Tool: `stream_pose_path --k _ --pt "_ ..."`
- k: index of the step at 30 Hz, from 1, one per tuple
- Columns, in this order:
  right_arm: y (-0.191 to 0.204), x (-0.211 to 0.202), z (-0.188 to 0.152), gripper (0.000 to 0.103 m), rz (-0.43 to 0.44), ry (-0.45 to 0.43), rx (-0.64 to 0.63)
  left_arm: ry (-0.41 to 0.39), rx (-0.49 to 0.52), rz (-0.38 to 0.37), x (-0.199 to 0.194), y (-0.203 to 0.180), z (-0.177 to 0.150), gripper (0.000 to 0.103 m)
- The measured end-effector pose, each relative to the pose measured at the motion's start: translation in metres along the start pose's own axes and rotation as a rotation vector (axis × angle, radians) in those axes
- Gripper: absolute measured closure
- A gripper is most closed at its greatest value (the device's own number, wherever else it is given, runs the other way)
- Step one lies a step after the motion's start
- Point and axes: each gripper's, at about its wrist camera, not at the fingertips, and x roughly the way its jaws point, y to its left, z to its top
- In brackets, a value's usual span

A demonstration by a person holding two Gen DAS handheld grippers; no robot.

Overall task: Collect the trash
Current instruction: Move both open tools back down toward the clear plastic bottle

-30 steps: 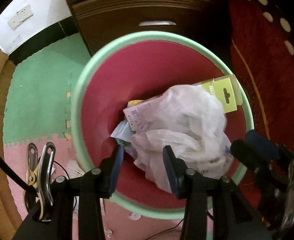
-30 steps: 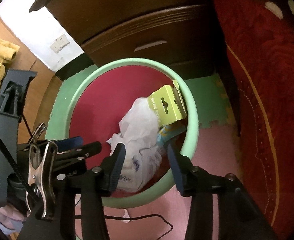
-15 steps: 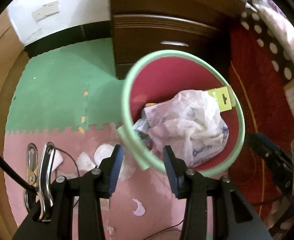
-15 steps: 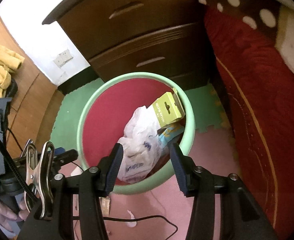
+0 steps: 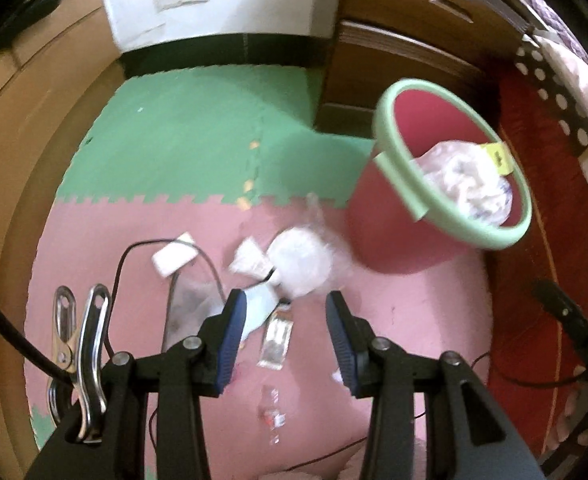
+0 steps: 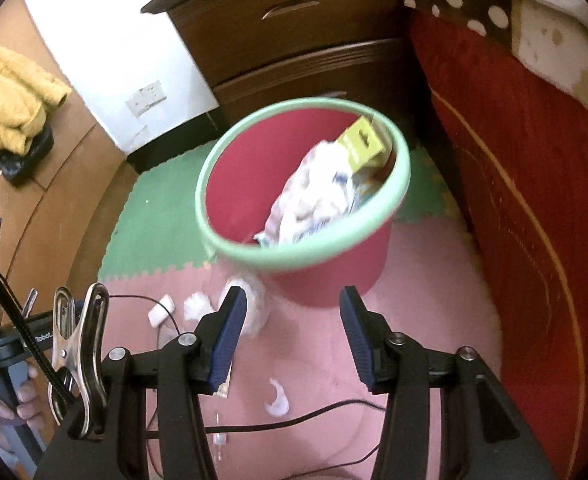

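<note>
- You have one red bin (image 5: 398,236) with a green rim.
- You can count about six scraps of litter (image 5: 300,260) on the pink mat; blur hides the exact number.
- One crumpled plastic bag (image 6: 314,196) and one yellow card (image 6: 364,142) lie in the bin.
- You hold two grippers: left gripper (image 5: 286,330), right gripper (image 6: 294,334).

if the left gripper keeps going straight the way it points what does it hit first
Most likely the litter on the pink floor mat: the open, empty left gripper points down at a flat silvery wrapper, with crumpled white plastic just beyond. Blur leaves depth uncertain.
</note>
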Motion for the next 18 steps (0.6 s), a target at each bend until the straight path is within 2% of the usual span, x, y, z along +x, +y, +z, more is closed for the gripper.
stream_pose_path --k 5,9,18 --pt "0.014 0.002 -0.044 0.053 -0.004 0.023 -0.043 0.006 -0.051 0.020 0.005 0.033 -0.048 0.060" --pt "0.022 0.013 -0.080 0.053 -0.003 0.080 -0.074 0.041 -0.114 0.026 0.018 0.051 -0.088 0.060" --pt "0.029 0.034 -0.132 0.053 -0.002 0.190 -0.153 0.127 -0.142 0.037 0.046 0.054 -0.138 0.060"
